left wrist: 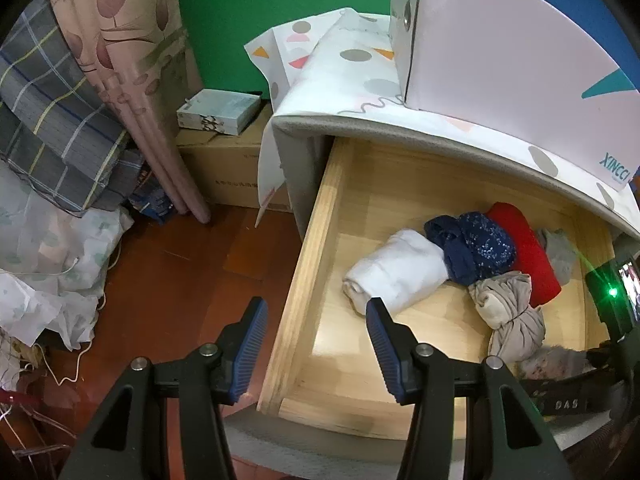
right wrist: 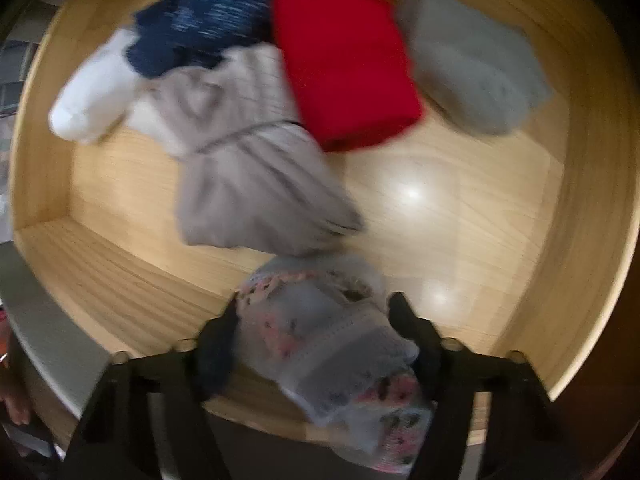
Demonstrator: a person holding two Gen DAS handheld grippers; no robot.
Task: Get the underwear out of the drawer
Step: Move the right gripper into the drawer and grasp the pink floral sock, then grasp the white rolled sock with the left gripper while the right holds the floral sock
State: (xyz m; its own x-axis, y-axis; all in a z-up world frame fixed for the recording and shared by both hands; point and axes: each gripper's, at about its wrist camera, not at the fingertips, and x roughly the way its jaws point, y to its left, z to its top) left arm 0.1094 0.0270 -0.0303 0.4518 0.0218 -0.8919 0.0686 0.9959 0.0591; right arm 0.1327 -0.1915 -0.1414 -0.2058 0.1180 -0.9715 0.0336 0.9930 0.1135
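Underwear (right wrist: 340, 344) between right tool (right wrist: 316, 312) fingers, gripped, inside drawer (right wrist: 520, 200), left tool (left wrist: 316, 312) released

Home bedroom or storage corner. Open wooden drawer (left wrist: 320, 248) at right holds rolled clothing (left wrist: 400, 276). Far left, plaid bedding (left wrist: 52, 120) stacked beside leaf-print curtain (left wrist: 132, 52). Cardboard box (left wrist: 232, 172) on red-brown wood floor (left wrist: 192, 272) against green wall (left wrist: 256, 20). Patterned cloth (left wrist: 320, 68) covers cabinet top.
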